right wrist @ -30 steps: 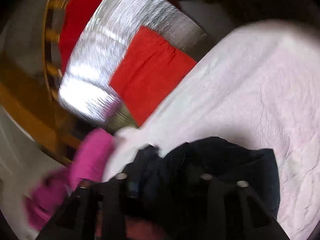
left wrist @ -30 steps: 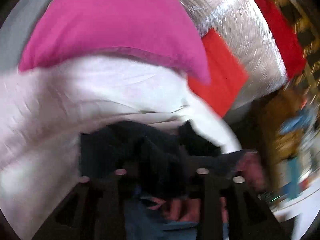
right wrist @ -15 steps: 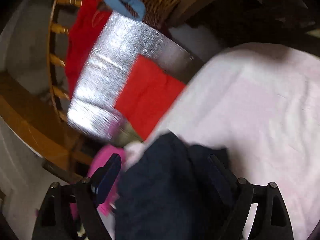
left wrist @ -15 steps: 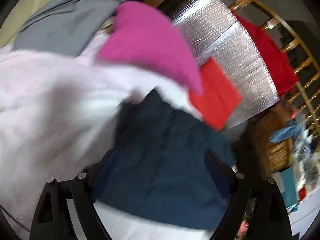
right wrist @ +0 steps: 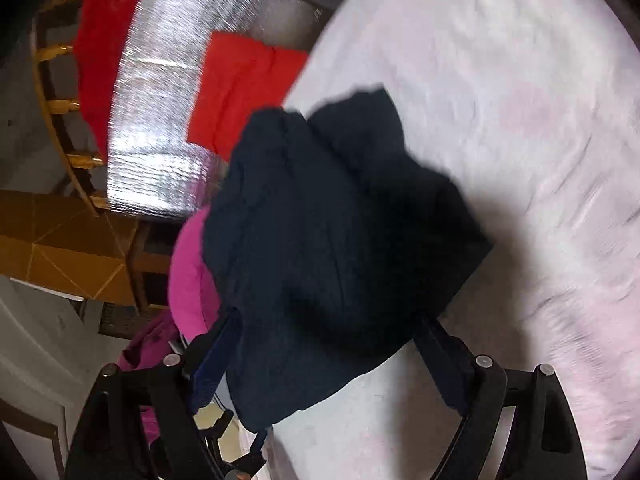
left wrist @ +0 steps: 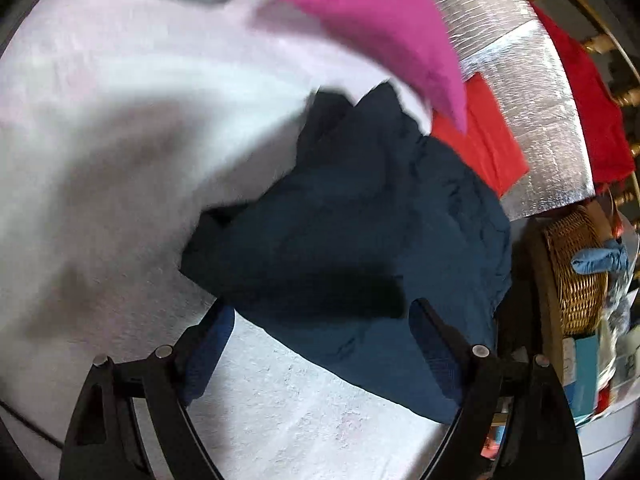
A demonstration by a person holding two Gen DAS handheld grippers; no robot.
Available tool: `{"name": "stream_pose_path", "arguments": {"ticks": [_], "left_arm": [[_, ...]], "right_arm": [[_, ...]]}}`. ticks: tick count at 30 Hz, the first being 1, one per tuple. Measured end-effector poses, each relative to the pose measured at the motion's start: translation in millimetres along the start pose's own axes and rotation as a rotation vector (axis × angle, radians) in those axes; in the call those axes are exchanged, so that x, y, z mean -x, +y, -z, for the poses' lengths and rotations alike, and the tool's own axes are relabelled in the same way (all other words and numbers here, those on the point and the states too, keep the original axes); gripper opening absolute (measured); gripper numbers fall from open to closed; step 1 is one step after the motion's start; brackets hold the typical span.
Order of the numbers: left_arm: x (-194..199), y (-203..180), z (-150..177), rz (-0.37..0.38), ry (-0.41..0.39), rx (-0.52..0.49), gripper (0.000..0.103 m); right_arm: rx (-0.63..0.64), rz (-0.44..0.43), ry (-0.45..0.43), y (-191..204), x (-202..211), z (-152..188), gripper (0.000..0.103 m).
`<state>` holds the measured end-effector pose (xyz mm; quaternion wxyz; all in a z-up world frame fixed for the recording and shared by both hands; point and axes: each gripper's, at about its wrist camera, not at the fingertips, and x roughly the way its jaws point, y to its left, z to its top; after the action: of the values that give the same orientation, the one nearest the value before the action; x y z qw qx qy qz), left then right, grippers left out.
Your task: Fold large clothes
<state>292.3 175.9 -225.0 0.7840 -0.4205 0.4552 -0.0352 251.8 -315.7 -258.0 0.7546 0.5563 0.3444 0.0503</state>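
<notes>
A: Pale pink bedsheet (left wrist: 120,128) filled most of both views, rumpled, some of it blurred. It carried everything else of note.

B: Beyond the sheet's far edge?

A: Silver quilted panel (right wrist: 160,80) against a wooden railing (right wrist: 60,104). Folded red cloth (right wrist: 236,88) lay on the panel, just off the sheet's edge; a second red piece (left wrist: 592,104) hung over the railing.

B: The garment?

A: Dark navy garment (left wrist: 360,220) lay bunched on the sheet near that far edge, creased, partly doubled over itself. One side reached the sheet's edge, beside the red cloth.

B: Anything touching it?

A: Magenta cloth (left wrist: 384,20) sat by the same edge; in the right wrist view it showed just behind the navy pile.

B: Left gripper (left wrist: 320,320)?

A: Jaws wide apart, nothing between them. Navy fabric lay ahead of and between the tips, unclamped.

B: Right gripper (right wrist: 328,328)?

A: Jaws also spread apart, holding nothing. Garment covered the gap in view; contact could not be told.

B: Smaller items?

A: Wicker basket (left wrist: 576,272) off the sheet's side, with a blue cloth (left wrist: 600,260) at its rim.
</notes>
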Motion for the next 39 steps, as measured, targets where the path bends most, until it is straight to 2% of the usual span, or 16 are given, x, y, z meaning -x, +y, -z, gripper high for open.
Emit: {"name": "stream_pose_path", "arguments": {"ticks": [2, 6, 9, 13, 15, 18, 22, 23, 26, 29, 33, 35, 37, 39], "left_arm": [[-9, 3, -5, 0.023, 0.006, 0.028, 0.089], [-15, 5, -11, 0.082, -0.044, 0.075, 0.089], [-19, 7, -12, 0.104, -0.041, 0.091, 0.088], [-15, 11, -14, 0.147, -0.049, 0.103, 0.087], [-16, 13, -15, 0.148, -0.06, 0.103, 0.083], [-16, 12, -14, 0.124, -0.056, 0.088, 0.083], [-20, 10, -20, 0.1, -0.045, 0.085, 0.084], [-21, 10, -21, 0.1, -0.042, 0.086, 0.084], [-25, 9, -22, 0.1, -0.036, 0.085, 0.084], [-23, 10, -20, 0.106, -0.036, 0.08, 0.085], [-22, 14, -23, 0.152, -0.037, 0.1, 0.083], [-18, 14, -24, 0.175, -0.058, 0.1, 0.073], [-18, 11, -25, 0.169, -0.062, 0.073, 0.07], [-21, 12, -25, 0.163, -0.056, 0.081, 0.07]], "right_arm": [[0.001, 0.019, -0.029, -1, -11, 1, 0.091], [-0.026, -0.041, -0.087, 0, -24, -12, 0.094], [-0.003, -0.003, -0.099, 7, -23, -18, 0.091], [0.072, -0.031, -0.119, 22, -2, -22, 0.084], [0.091, 0.01, -0.135, 17, 8, -28, 0.082], [-0.007, -0.029, -0.126, -9, 18, -40, 0.072], [-0.06, 0.008, -0.197, -25, 34, -49, 0.071], [-0.06, 0.01, -0.199, -27, 36, -51, 0.071], [-0.065, 0.044, -0.114, -36, 19, -57, 0.071], [-0.077, 0.025, -0.066, -45, -1, -57, 0.071], [-0.032, -0.068, -0.032, -36, -16, -57, 0.075], [-0.017, -0.128, -0.036, -31, -16, -54, 0.084], [0.042, -0.133, -0.053, -21, -16, -50, 0.091], [0.101, -0.076, -0.066, -15, -23, -45, 0.093]]}}
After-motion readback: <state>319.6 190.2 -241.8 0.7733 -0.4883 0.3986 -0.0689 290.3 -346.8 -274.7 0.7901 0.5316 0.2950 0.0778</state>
